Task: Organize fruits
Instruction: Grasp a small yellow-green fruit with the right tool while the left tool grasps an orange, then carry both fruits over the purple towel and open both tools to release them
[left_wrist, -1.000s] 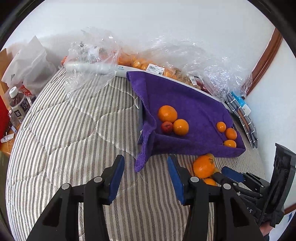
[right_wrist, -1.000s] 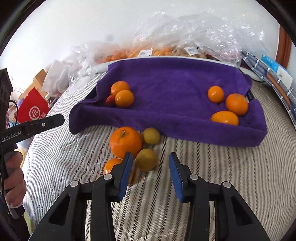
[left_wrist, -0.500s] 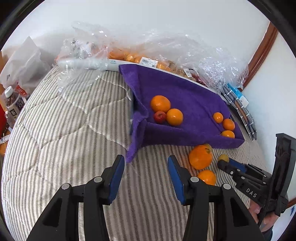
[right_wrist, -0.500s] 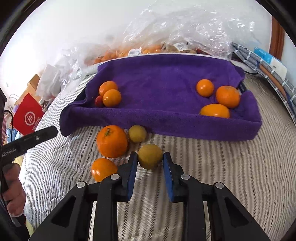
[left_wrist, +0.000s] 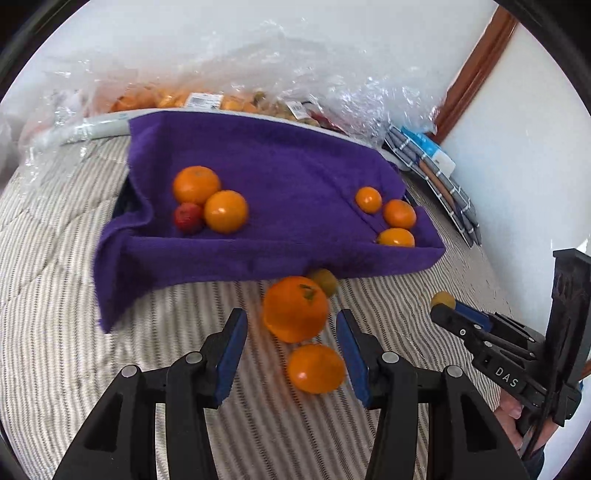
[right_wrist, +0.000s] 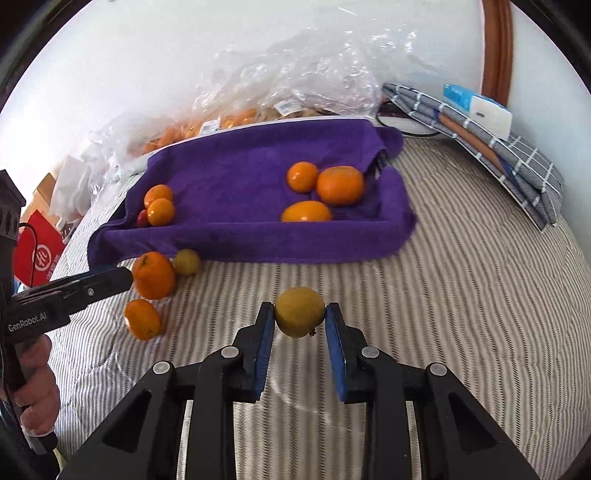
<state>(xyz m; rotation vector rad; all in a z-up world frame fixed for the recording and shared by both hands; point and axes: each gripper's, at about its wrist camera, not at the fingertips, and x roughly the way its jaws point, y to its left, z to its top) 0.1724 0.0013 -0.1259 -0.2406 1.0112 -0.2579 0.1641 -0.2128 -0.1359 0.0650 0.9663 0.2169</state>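
So since half a second ago the right gripper (right_wrist: 300, 320) has picked the yellow-green fruit (right_wrist: 300, 312) up off the striped bedcover (right_wrist: 461, 295); it's now clamped between the blue pads and sits in front of the purple towel tray (right_wrist: 258, 240), toward its right half. The left gripper (left_wrist: 291, 334) has swung in closer to the loose fruit too.

Going left to right, all relative to that purple tray: inside its left end sit two oranges and a small red fruit (left_wrist: 188, 218). Just in front of its near edge is the big orange (left_wrist: 295, 308), with a smaller yellow-green fruit (left_wrist: 325, 281) touching the towel behind it. The left gripper's jaws stand wide apart either side of the big orange, not touching it, and a small orange (left_wrist: 316, 368) lies nearer the camera between the fingers. Three more oranges sit in the tray's right end.
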